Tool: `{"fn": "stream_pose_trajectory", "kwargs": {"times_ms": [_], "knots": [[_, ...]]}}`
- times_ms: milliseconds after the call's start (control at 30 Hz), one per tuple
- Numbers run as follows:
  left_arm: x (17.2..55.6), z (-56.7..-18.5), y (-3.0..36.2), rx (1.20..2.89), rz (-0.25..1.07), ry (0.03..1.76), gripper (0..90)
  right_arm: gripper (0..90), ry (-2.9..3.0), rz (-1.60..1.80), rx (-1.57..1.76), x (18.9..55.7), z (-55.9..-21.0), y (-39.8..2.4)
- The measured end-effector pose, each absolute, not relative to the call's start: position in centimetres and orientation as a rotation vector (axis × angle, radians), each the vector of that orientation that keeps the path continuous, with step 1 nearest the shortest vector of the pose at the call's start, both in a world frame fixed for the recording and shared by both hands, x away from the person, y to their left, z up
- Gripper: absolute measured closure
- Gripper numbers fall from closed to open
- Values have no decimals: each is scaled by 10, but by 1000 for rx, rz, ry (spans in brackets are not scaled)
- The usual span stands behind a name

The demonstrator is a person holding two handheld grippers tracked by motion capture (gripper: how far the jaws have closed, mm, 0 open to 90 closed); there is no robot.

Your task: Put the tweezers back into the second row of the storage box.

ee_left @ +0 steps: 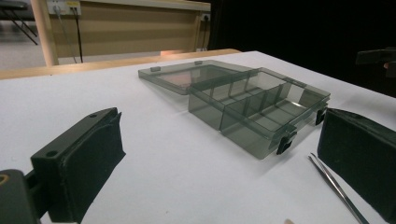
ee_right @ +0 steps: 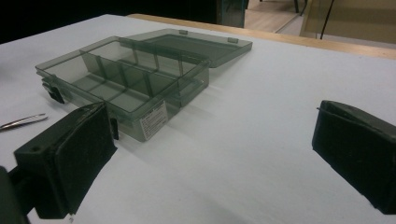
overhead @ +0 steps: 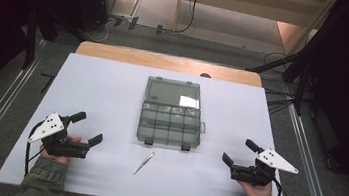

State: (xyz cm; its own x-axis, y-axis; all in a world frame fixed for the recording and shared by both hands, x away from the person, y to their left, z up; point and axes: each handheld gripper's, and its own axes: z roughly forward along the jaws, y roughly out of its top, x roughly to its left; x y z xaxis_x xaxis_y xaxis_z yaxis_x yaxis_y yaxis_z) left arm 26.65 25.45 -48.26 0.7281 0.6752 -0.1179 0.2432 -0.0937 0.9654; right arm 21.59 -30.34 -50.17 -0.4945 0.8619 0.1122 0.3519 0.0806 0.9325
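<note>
A smoky compartment box (overhead: 170, 120) lies open mid-worktop (overhead: 102, 94), tweezers (overhead: 144, 163) just before it. Left tongs (overhead: 89, 129) and right tongs (overhead: 238, 152) rest either side, both spread apart, gripping nothing.

left tool (ee_left: 219, 154): jaws spread wide, nothing between them | smoky clear compartment box (ee_left: 259, 109): open on white bench (ee_left: 154, 158), lid (ee_left: 187, 74) laid flat behind it | tweezers (ee_left: 336, 186): on bench near right jaw, just beside box's front latch
</note>
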Motion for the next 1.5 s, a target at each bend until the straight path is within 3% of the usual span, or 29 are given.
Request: {"fn": "stream_pose_trajectory", "kwargs": {"times_ms": [1500], "knots": [[264, -483, 253, 1687, 434, 738, 0, 0, 2315, 1317, 968, 233, -485, -240]]}}
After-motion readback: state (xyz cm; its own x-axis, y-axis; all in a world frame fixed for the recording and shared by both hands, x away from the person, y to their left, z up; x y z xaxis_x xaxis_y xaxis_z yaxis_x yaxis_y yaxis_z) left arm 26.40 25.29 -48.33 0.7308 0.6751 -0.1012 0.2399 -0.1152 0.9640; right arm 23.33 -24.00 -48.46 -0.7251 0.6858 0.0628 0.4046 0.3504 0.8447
